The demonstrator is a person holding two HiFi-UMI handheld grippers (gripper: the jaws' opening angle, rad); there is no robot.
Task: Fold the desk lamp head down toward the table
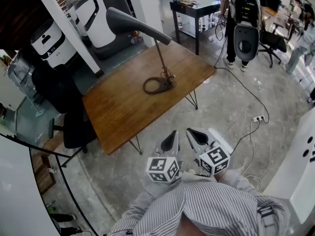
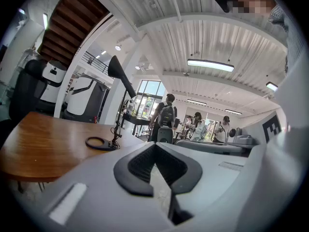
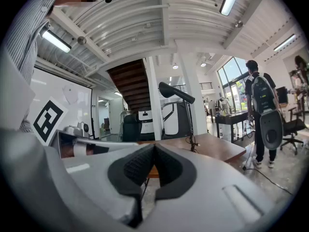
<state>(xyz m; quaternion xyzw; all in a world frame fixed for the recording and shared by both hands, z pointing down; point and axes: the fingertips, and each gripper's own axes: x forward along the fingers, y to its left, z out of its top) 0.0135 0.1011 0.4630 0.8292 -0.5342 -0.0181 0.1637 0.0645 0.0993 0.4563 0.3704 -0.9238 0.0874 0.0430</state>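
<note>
Bright, even light throughout. Behind the desk lamp [image 1: 129, 21], windows [image 2: 148, 92] glare white; above it, strip lights [image 2: 209, 65] glow. Beneath the lamp, the table [image 1: 123, 109] carries only soft shadow. The 2 gripper views bulge toward dark corners, their nearest foreground blurred.

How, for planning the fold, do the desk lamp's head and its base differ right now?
Shape: the lamp head is a long tapering bar, while the ring base is a flat open loop.
Pose: the lamp head is raised and slants above the wooden table, while the ring base lies flat on it.
Shared: both are dark, and one thin stem joins them.
</note>
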